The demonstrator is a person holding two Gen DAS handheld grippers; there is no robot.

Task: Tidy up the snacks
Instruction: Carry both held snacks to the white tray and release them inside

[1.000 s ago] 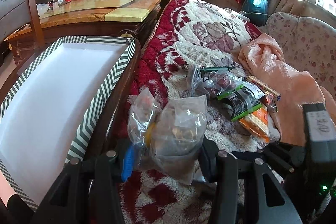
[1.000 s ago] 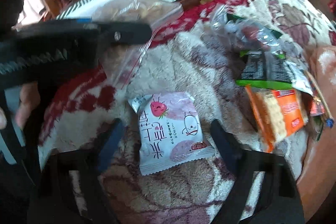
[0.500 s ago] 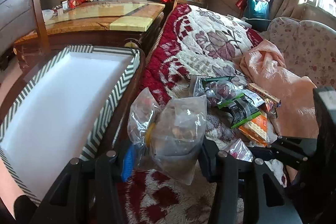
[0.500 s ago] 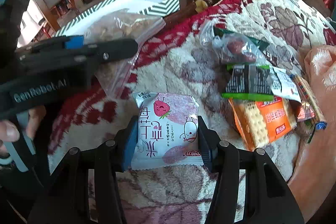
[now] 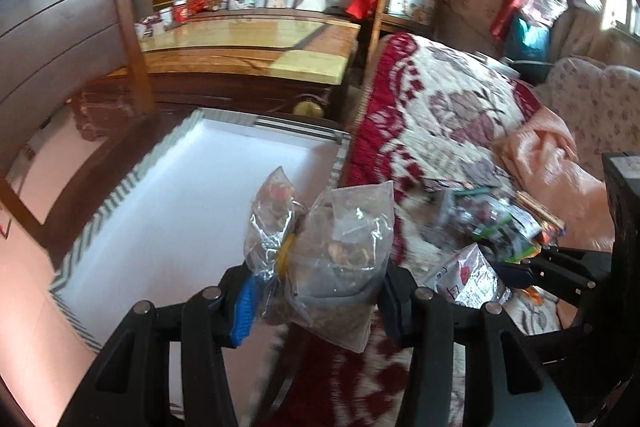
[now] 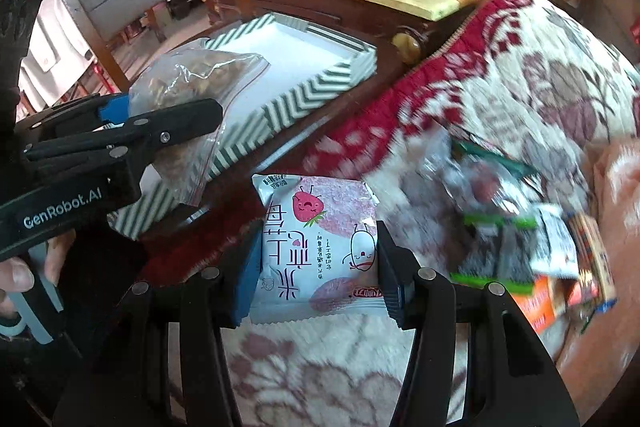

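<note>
Carry step, both hands loaded. Your left gripper (image 5: 316, 291) is clamped on a clear zip bag of dried snacks (image 5: 340, 259); the bag bulges above the pads and hangs off the blanket, partly over the near edge of the white tray with the chevron border (image 5: 132, 227). From the right wrist view the same bag sits beside the tray's striped rim, not yet over the middle.

Your right gripper (image 6: 316, 279) has just been closing, and the pink-and-white strawberry packet (image 6: 316, 243) is between the pads, pinched on both side edges. The packet appears to be off the floral blanket (image 6: 520, 87), though the blur leaves that unsure.

Left behind on the blanket: a loose pile of other snacks (image 6: 520, 227), green-and-black wrapper, orange cracker pack, a clear bag of red pieces. All motion-blurred; exact count cannot be told.

Judgement: pick is done for two items, placing is not begun. Tray interior looks bare.

Next move calls for:
- bringing the left bag further in over the white floor of the tray before letting go; it is soft and heavy and will slump, so lower it close first
- keeping the two grippers from crossing; they are near each other
- setting the strawberry packet flat beside the bag, not on top
</note>
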